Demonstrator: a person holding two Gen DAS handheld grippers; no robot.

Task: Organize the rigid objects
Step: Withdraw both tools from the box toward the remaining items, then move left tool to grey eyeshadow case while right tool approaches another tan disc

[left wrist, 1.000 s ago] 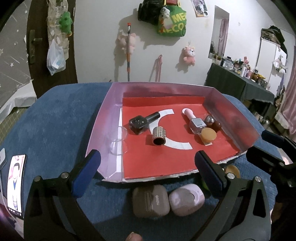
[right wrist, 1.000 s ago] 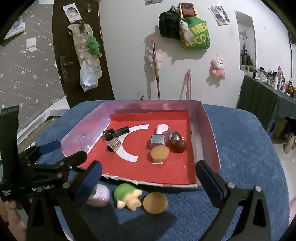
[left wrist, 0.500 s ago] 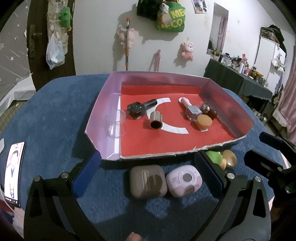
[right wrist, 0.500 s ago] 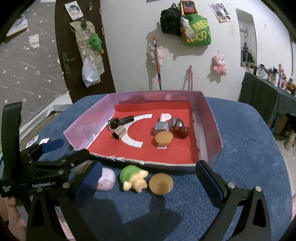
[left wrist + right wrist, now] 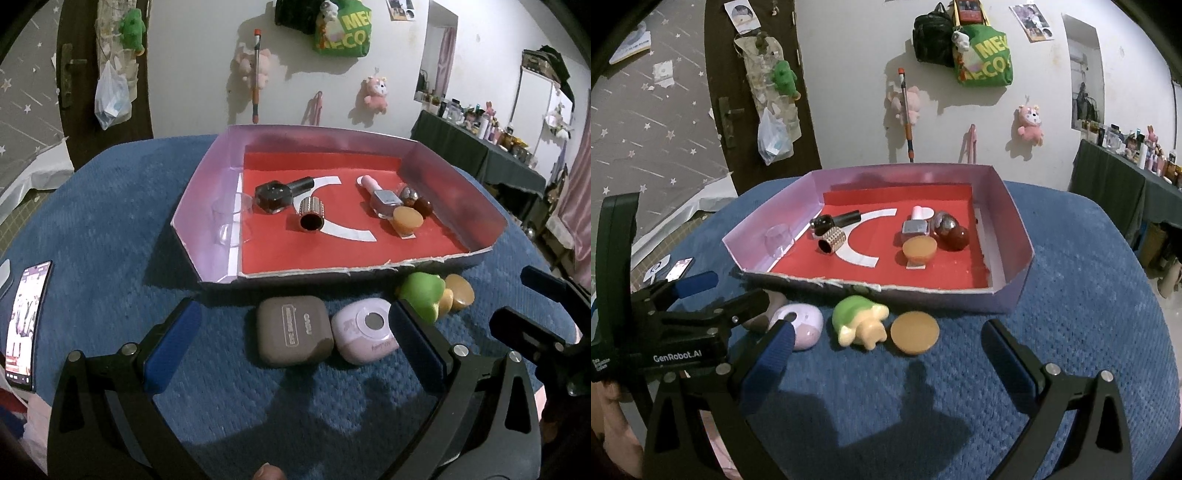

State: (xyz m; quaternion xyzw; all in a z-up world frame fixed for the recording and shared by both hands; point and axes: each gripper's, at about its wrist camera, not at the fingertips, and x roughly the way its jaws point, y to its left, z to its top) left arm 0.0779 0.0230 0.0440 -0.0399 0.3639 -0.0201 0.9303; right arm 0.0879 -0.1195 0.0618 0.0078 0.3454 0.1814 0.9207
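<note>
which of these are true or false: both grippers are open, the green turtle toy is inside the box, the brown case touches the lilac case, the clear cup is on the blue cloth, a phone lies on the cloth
1. Both grippers are open: true. The left gripper and right gripper are spread and hold nothing.
2. The green turtle toy is inside the box: false. It sits on the blue cloth in front of the box.
3. The brown case touches the lilac case: true.
4. The clear cup is on the cloth: false. It is inside the box.
5. A phone lies on the cloth: true.
</note>
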